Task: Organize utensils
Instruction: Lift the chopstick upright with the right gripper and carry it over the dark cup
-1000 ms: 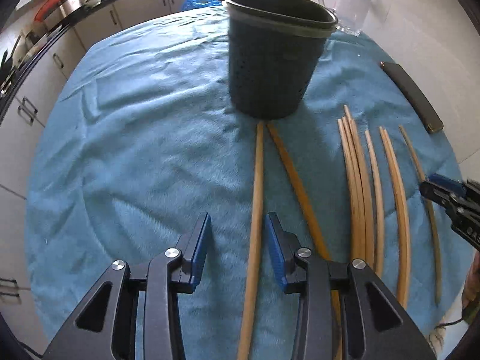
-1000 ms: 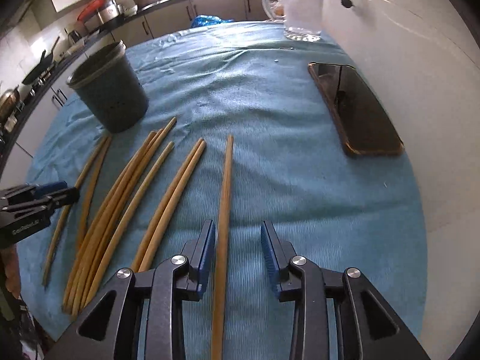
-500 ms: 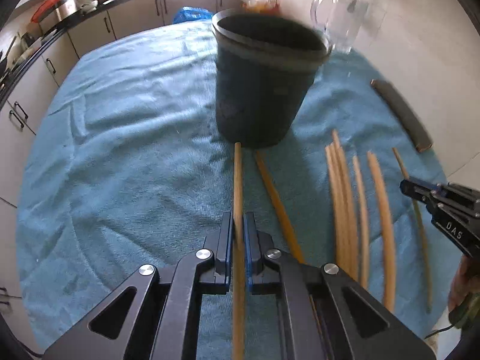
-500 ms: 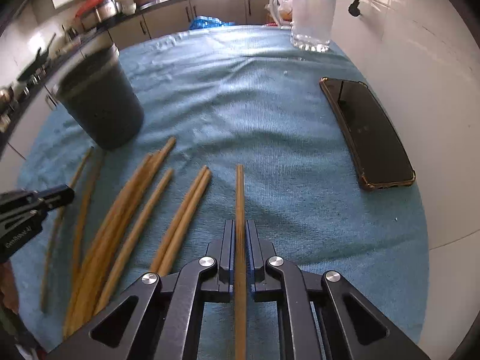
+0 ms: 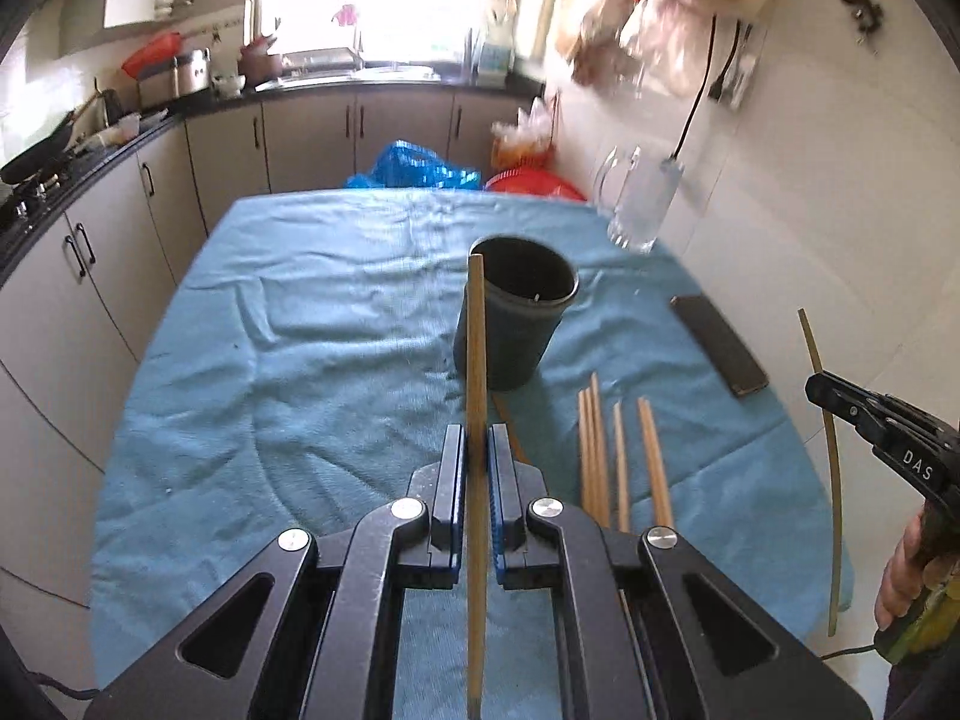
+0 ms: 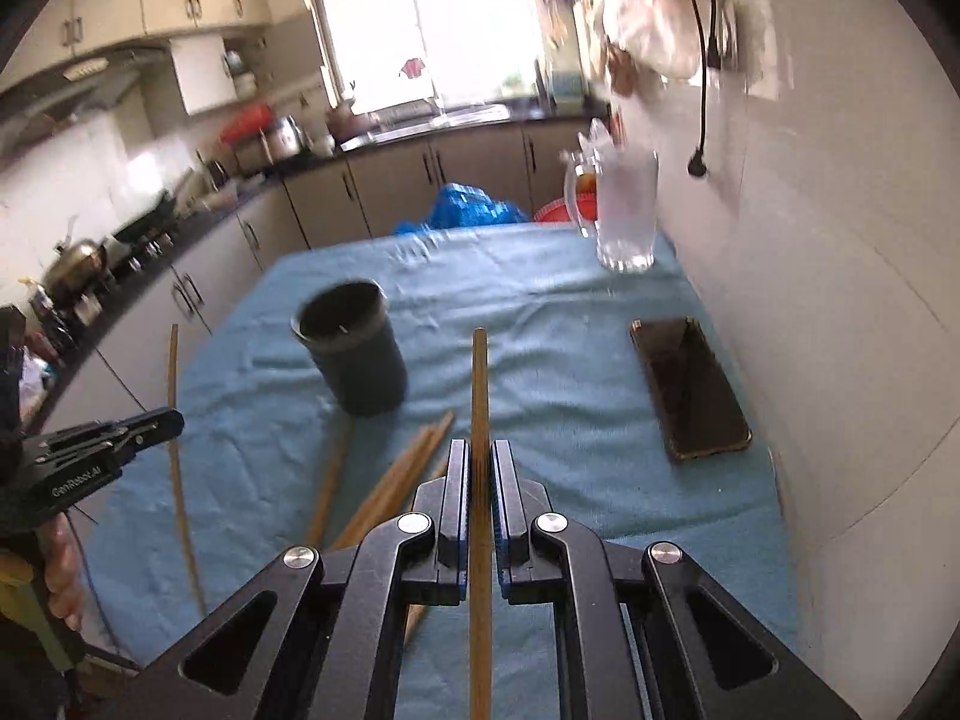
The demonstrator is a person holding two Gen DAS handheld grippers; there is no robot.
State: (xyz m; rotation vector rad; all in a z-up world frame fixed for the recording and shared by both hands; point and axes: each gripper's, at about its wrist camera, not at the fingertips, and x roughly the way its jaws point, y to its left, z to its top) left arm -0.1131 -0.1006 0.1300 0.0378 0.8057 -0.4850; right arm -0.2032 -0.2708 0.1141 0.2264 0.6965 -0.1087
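Wooden chopsticks are the job: the left claw (image 5: 476, 450) is clenched on one chopstick (image 5: 476, 360), lifted off the counter (image 5: 288, 360) toward the dark holder (image 5: 510, 330) at its middle. Spare chopsticks (image 5: 618, 456) lie near its front edge; the right claw (image 6: 478, 468) grips another chopstick (image 6: 479, 384).

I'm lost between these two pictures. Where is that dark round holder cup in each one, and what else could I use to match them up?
Left wrist view: the dark holder cup stands just right of centre, behind the chopstick tip.
Right wrist view: the dark holder cup stands left of centre, on the blue cloth.
Shared landmark: the black phone lies flat on the cloth to the right of the cup in both views.
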